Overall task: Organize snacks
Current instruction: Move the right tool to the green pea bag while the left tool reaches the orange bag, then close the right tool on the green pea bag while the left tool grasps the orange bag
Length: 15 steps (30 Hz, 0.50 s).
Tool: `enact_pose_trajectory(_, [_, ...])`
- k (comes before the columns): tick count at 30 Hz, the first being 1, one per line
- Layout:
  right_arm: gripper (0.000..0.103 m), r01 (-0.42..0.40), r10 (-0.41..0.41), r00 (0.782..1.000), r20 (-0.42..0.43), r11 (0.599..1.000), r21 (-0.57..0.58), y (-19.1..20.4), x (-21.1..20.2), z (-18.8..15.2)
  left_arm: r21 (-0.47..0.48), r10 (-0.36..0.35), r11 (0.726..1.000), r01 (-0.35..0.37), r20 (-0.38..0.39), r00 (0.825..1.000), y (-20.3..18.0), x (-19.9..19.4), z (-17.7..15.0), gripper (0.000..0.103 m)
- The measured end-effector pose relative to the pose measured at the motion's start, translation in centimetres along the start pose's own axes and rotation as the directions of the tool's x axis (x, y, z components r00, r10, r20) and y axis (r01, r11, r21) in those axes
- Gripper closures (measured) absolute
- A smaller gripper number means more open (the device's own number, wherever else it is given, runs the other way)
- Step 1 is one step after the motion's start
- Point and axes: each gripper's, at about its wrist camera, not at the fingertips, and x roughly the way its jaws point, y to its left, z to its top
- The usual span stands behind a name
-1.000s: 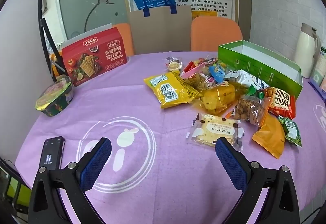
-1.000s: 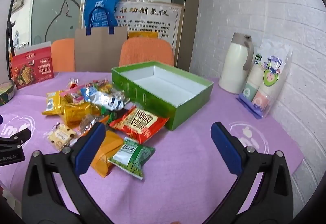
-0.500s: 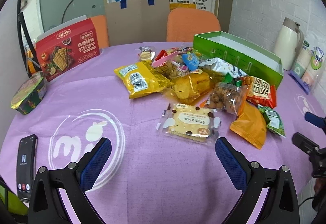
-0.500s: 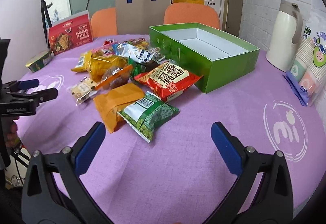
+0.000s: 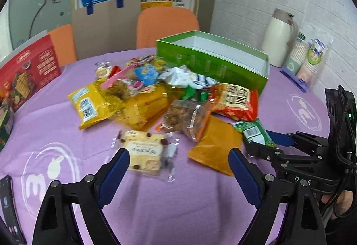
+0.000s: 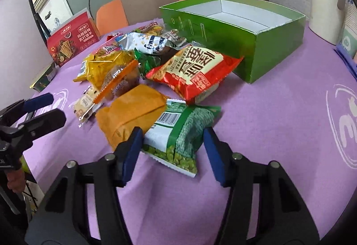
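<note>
A pile of shiny, crinkly snack bags lies on the purple tablecloth point(image 6: 279, 124) next to the open green box point(image 6: 276, 42), with a flat orange packet point(image 6: 131, 111) and a big red bag point(image 6: 194, 71) crowding the green pea bag point(image 6: 180, 133). The pea bag is soft and puffy, and its long side points from the right gripper point(image 6: 173, 154) toward the red bag. The right gripper's jaws are wide apart on each side of the pea bag, and the left gripper point(image 5: 178, 169) is spread wide too, just in front of a cookie pack point(image 5: 145, 153) in clear wrap.
</note>
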Motion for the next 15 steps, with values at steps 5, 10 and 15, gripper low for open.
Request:
enact_pose_trajectory(5, [0.054,0.096,-0.096,0.995,0.004,0.995,-0.016,-2.0,-2.3,-1.8,0.087,-0.075,0.993,0.079,-0.057,0.996,-3.7,3.2,1.1,0.031])
enact_pose_trajectory(10, [0.051,0.107,-0.106,0.994,0.028,0.994,-0.031,-2.3,-3.5,-2.2,0.087,-0.031,0.996,0.037,-0.07,0.997,-4.8,5.5,1.7,0.03])
enact_pose_trajectory(15, [0.044,0.104,-0.103,0.994,0.025,0.994,-0.036,-1.7,-2.7,-2.1,0.063,-0.102,0.992,0.111,-0.132,0.986,-4.5,6.0,1.1,0.024])
